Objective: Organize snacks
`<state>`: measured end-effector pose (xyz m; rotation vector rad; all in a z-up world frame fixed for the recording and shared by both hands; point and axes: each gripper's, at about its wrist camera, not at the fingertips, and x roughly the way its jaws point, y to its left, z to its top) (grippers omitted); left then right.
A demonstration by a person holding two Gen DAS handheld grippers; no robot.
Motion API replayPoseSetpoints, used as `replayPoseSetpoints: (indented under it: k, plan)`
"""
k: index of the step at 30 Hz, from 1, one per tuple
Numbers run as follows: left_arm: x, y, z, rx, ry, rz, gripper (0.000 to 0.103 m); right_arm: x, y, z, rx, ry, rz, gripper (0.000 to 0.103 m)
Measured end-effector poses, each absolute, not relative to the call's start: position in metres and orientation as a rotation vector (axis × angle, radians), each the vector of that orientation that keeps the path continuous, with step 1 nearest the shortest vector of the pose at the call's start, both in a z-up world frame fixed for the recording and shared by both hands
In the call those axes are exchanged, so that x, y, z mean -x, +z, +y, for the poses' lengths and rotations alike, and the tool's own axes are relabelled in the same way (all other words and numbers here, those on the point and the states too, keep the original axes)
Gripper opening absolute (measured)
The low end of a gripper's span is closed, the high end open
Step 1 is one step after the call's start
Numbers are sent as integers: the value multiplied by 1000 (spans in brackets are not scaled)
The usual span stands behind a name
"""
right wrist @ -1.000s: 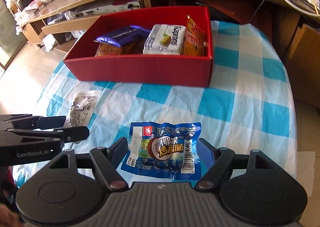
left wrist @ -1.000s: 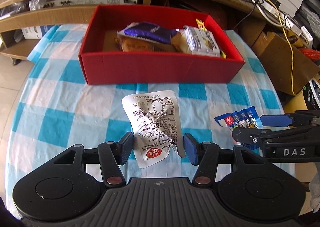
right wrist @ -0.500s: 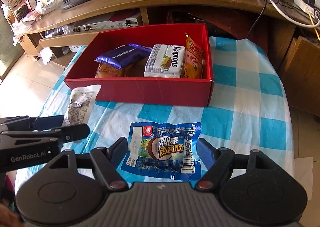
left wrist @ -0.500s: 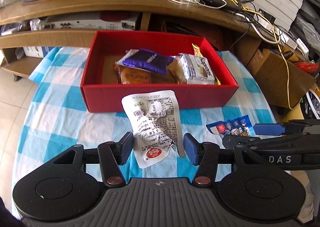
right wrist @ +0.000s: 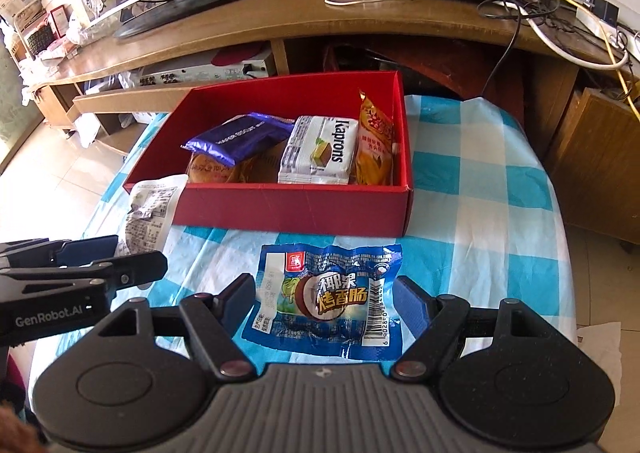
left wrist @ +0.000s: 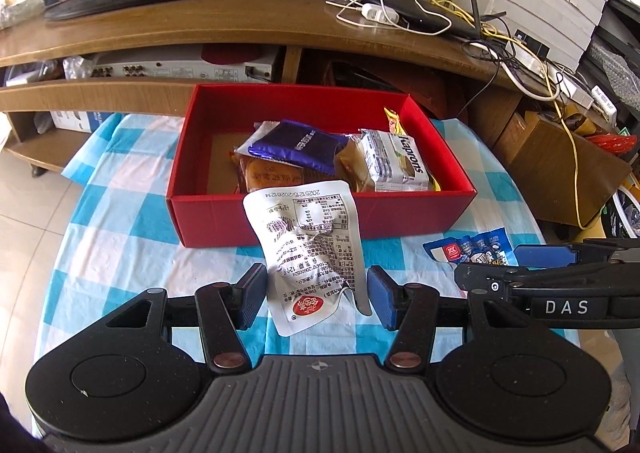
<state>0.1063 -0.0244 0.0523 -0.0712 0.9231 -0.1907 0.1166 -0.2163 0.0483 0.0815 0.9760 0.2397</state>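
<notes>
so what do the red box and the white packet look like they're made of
Red box: likely matte cardboard; thin flat walls, folded corners, brown inner floor. White packet: probably thin plastic film, slightly glossy; it crinkles and has a flat sealed edge.

**Box behind, two packets in front**

On the surface point(left wrist: 120, 253), the box point(left wrist: 320, 213) sits at the back with snack packs point(right wrist: 320, 149) inside. The label-side packet point(left wrist: 312, 249) overlaps its front wall; the sausage packet point(right wrist: 332, 297) lies to the right, before the box.

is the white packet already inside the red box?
No: in the left wrist view the white packet hangs between the left gripper fingers, in front of the red box wall.
</notes>
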Motion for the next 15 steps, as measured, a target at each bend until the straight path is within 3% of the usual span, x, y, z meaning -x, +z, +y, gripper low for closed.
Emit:
replayPoseSetpoints:
  k: [15]
  plan:
    - [-125,65,-26,69,-192,876,62,-139,74,-220,-114,225,879,88]
